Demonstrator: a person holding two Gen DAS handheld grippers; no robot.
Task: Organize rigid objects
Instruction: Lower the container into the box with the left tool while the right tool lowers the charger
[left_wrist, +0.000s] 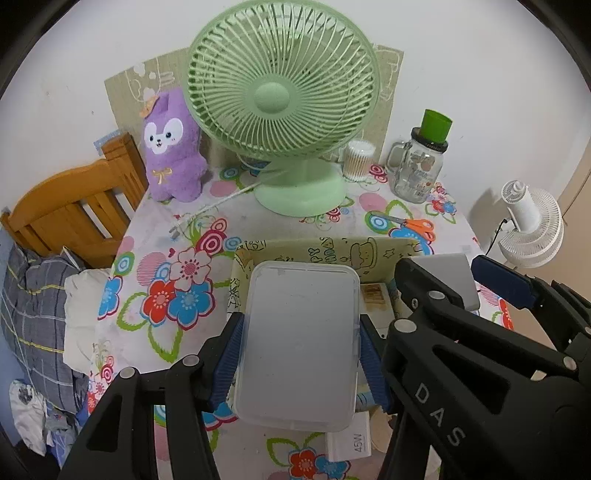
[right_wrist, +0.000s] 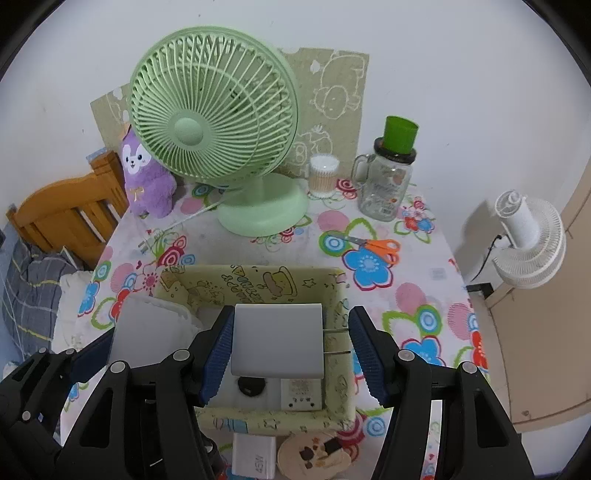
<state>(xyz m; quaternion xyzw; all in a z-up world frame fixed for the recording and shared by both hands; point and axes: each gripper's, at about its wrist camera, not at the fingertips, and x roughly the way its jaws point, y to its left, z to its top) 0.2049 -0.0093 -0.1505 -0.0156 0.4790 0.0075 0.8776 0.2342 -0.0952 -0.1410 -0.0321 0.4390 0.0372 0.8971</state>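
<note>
My left gripper (left_wrist: 301, 362) is shut on a translucent plastic container (left_wrist: 301, 332) with a lid, its blue pads pressing on the two long sides. The container hangs over the left part of a cartoon-print fabric box (left_wrist: 317, 251). My right gripper (right_wrist: 291, 343) is shut on a grey plug-in charger (right_wrist: 277, 336), whose two prongs point at the right pad. The charger hovers above the same box (right_wrist: 258, 280). Inside the box lie a white adapter (right_wrist: 301, 393) and a black round piece (right_wrist: 251, 386). In the right wrist view the container (right_wrist: 147, 325) shows at the left.
Behind the box stand a green desk fan (right_wrist: 214, 133), a purple plush (right_wrist: 146, 184), a cotton-swab tub (right_wrist: 324, 175) and a glass jar with a green cup on it (right_wrist: 386, 184). Orange scissors (right_wrist: 380, 249) lie at the right. A white charger (right_wrist: 255, 458) and a round biscuit-like piece (right_wrist: 314, 456) lie in front.
</note>
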